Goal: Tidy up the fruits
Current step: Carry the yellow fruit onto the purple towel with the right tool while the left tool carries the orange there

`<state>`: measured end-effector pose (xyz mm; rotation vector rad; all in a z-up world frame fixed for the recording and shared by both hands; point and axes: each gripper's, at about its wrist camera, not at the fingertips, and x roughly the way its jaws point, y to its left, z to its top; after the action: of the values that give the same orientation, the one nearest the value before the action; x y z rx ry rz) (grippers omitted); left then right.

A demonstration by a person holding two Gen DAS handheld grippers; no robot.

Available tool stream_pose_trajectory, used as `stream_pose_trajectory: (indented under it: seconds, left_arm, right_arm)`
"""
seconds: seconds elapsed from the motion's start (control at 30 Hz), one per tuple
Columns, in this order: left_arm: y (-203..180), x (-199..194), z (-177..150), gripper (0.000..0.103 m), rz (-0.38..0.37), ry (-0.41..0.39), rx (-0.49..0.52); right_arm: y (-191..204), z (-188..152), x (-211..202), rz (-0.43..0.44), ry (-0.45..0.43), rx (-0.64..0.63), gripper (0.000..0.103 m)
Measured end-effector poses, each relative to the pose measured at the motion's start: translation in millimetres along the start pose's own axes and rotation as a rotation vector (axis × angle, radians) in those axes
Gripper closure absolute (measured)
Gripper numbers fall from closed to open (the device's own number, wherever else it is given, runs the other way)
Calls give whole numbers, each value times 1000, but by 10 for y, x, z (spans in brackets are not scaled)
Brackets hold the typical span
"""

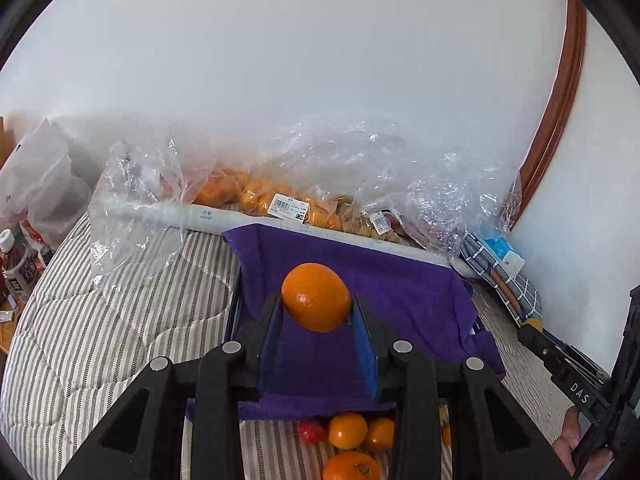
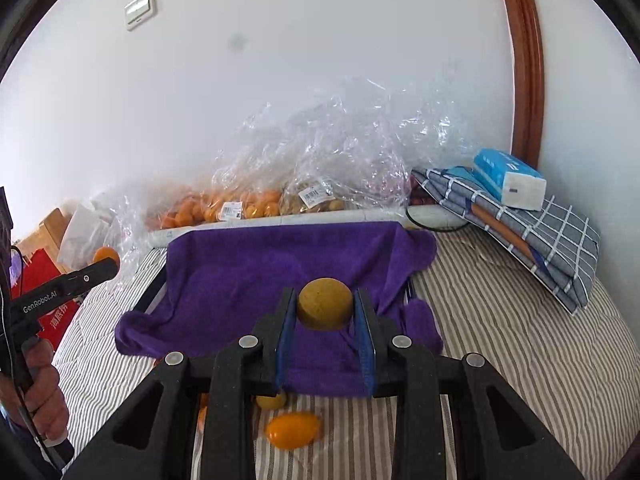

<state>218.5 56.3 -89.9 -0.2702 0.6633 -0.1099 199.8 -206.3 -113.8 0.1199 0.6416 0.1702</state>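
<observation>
While it sits pinched between the two blue finger pads near their tips, the round glossy orange fruit (image 1: 316, 297) hangs above a purple terry towel (image 1: 400, 280), the left gripper (image 1: 317, 320) clenched on its sides. The right gripper (image 2: 325, 314) likewise grasps a dull brownish-yellow round fruit (image 2: 325, 303) at its fingertips, over the same towel. Loose orange and red fruits (image 1: 347, 430) lie below on the striped quilt (image 1: 100, 320). Clear plastic bags of fruit (image 1: 280, 200) line the wall beyond.

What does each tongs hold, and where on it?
Left tongs: an orange, pinched across its sides. Right tongs: a brownish round fruit, also by its sides.
</observation>
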Motion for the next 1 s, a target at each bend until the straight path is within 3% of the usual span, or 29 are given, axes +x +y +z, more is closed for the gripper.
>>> stream_pose_trajectory:
  seconds: [0.23, 0.5, 1.0]
  left_arm:
    - [65, 286, -13, 70, 15, 23, -10]
    - [175, 488, -119, 70, 41, 71, -19]
    - [160, 714, -234, 70, 72, 146, -1]
  right_arm:
    - [-34, 108, 352, -11, 13, -10, 74]
    - [-177, -36, 713, -14, 72, 16, 74]
    - [-154, -163, 897, -44, 146, -21, 74]
